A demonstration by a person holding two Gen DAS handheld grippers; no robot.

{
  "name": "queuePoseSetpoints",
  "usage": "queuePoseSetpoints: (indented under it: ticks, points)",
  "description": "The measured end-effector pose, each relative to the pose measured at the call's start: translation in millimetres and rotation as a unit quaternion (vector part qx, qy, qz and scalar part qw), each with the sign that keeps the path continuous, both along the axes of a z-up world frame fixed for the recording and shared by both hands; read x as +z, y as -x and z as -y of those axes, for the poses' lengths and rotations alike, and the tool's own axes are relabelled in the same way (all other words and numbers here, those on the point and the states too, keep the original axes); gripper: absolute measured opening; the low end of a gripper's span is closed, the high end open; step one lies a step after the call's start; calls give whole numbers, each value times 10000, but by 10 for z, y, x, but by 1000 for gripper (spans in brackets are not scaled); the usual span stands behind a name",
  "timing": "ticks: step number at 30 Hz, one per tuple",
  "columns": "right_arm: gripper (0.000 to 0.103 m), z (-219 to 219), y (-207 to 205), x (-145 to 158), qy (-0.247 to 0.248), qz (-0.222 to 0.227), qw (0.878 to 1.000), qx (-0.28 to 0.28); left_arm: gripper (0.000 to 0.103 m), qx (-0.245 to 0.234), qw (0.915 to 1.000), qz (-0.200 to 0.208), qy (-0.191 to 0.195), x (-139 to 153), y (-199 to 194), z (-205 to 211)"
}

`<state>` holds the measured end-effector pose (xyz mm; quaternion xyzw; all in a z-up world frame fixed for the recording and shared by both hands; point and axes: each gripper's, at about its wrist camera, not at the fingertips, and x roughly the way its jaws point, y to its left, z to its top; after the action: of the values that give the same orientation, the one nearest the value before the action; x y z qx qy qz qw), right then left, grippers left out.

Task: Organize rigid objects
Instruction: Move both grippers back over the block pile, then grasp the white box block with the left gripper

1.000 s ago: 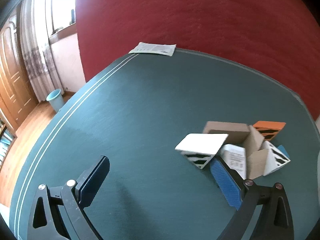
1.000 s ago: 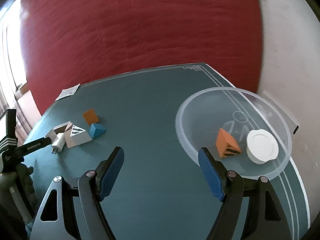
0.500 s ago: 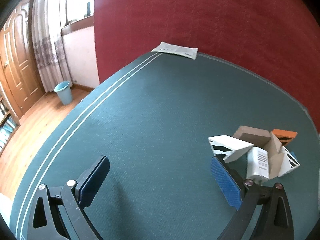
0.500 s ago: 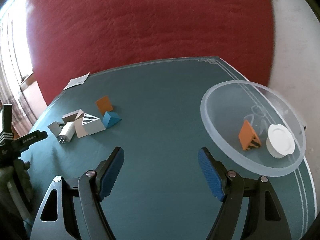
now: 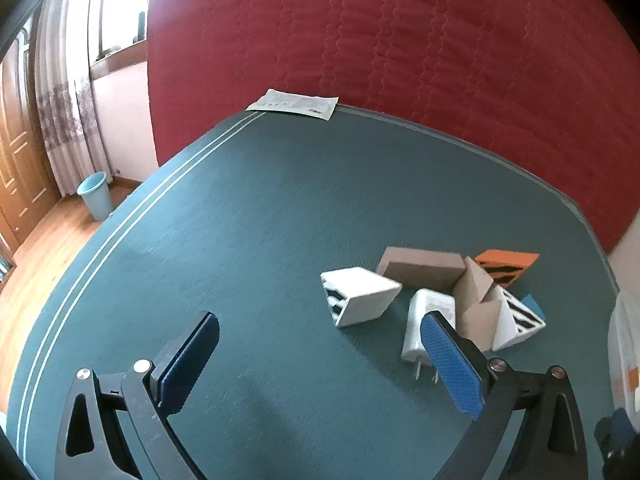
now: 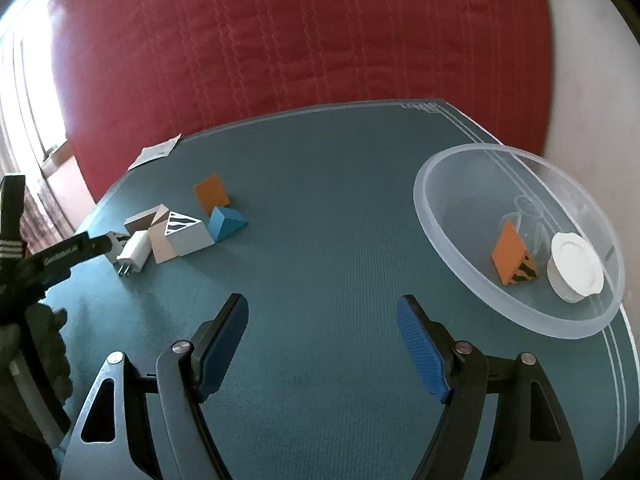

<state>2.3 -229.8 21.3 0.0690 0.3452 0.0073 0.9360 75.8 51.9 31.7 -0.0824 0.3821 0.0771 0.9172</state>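
Left hand-held gripper [image 5: 320,354]: fingers spread wide, nothing between them, low in the left wrist view over bare teal surface [image 5: 248,216].

White plug adapter [image 5: 426,322]: flat on the surface, prongs toward the lower edge, just beside and partly behind the right-hand blue pad [image 5: 452,364]; touching or apart cannot be told.

White striped block [image 5: 358,294]: up and left of the adapter, above the gap between the fingers, clear of both pads.

Tan box [image 5: 424,268], tan wedge [image 5: 476,304], second white striped wedge [image 5: 516,320], orange striped block [image 5: 506,266], blue wedge [image 5: 534,306]: clustered at right centre, beyond the right-hand pad.

Right hand-held gripper [image 6: 322,338]: fingers spread, empty, bottom centre of the right wrist view over bare surface.

Clear bowl [image 6: 448,236]: right of frame, up and right of the right-hand pad, holding an orange striped wedge [image 6: 510,252] and a white lid [image 6: 576,266] side by side.

Loose-piece cluster: left centre of the same view, well apart from this gripper.

Paper sheet [image 5: 294,104]: far edge of the surface.
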Motion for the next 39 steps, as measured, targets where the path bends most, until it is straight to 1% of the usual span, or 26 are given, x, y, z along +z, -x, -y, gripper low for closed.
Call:
queuePoseSetpoints:
  ticks: [3,8,10,12,14,16,18,19,21,22,28,33,35,39]
  points:
    - [78,-3,6,-8,4,-13,10000,3,102,86,9999,-35,-129,-14,-49,21]
    - [78,-15,2,-32,21,-64,10000,12,102,197,9996,-154,-115,-94,-158,-26]
    - [78,-25,-4,-47,27,-94,10000,16,98,195,9996,-180,-90,-120,-172,-45]
    - [78,-44,-12,-64,41,-130,9999,34,86,136,9996,-234,10,-150,-185,-66]
    - [78,-71,-25,-78,65,-164,9998,66,79,61,9996,-238,118,-167,-199,-80]
    - [78,-102,-29,-87,98,-185,9997,107,72,-4,9997,-140,216,-159,-191,-92]
    - [78,-132,-30,-94,130,-200,9996,141,58,-120,9991,-40,397,-157,-179,-118]
    - [78,-143,-34,-97,139,-212,9996,155,55,-122,9990,-15,438,-157,-174,-131]
    - [78,-170,-44,-109,128,-251,9994,189,38,-168,9984,9,542,-156,-171,-147]
    - [78,-182,-54,-113,111,-278,9993,208,36,-189,9981,16,579,-159,-164,-155]
    - [78,-271,-169,-132,-40,-457,9983,358,33,-166,9984,132,530,-152,-119,-168]
    - [78,-443,-315,-83,1,-423,9976,549,33,-114,9987,208,449,-143,-109,-178]
    - [78,-535,-405,-71,-21,-404,9968,685,31,-108,9986,185,490,-153,-102,-189]
    - [78,-674,-600,-79,-173,-403,9939,1015,31,-88,9985,188,508,-154,-78,-188]
